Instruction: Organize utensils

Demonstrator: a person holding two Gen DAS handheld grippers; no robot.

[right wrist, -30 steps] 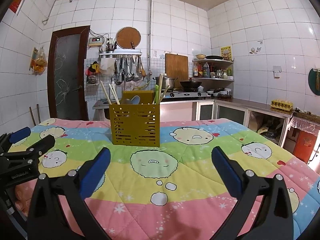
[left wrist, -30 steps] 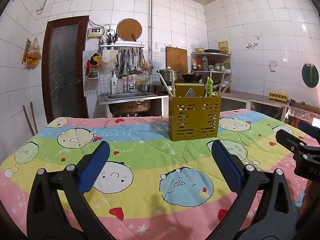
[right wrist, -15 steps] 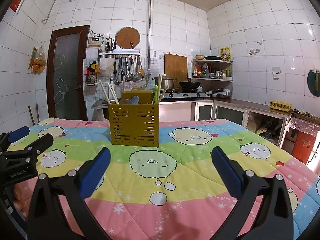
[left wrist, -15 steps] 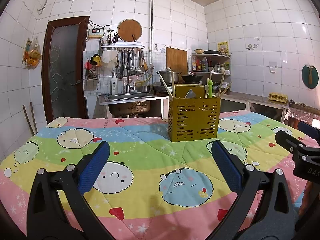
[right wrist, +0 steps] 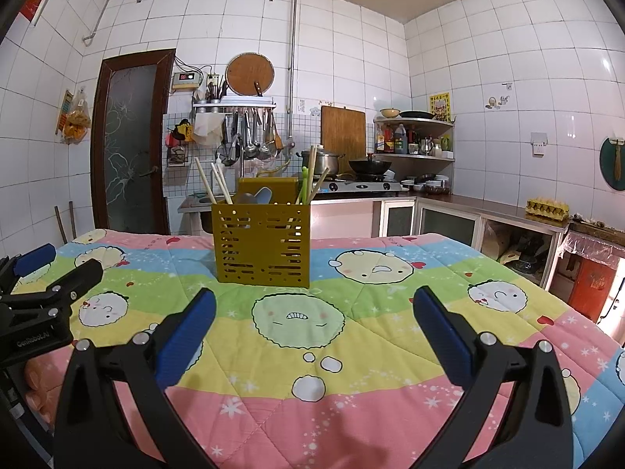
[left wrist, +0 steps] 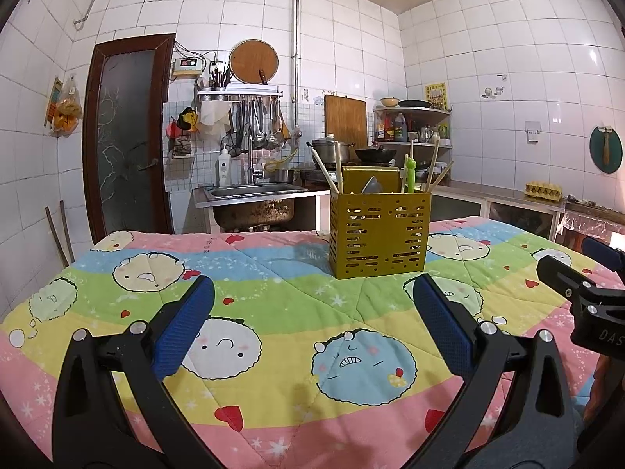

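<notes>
Tongs first: your left gripper point(left wrist: 308, 320) hangs low over the quilt point(left wrist: 273, 301) with its blue pads spread wide and nothing between them, and your right gripper point(right wrist: 312, 322) is the same, released and empty, its pads parted over the green band of the cloth. Each tool shows at the edge of the other's view, so you hold them side by side, near one another, both well short of the work. Ahead of both stands the caddy point(left wrist: 379, 232), a slotted yellow box upright on the quilt toward the far side of the table, touched by neither tool. In it you have chopsticks point(right wrist: 213, 185) leaning out to one side, more sticks and a green-topped piece point(left wrist: 410, 174) at the other, and a spoon point(right wrist: 262, 196) in the middle; how its compartments divide I cannot tell from here. No loose utensil lies on the cloth that I can see. You appear to be at the start or between picks, with no item in hand. The next move likely calls for reaching forward to the caddy, choosing one handle that stands clear of its neighbours, and closing on it near the top. Thin sticks may slip or drag others along, so grip squarely and lift straight.
</notes>
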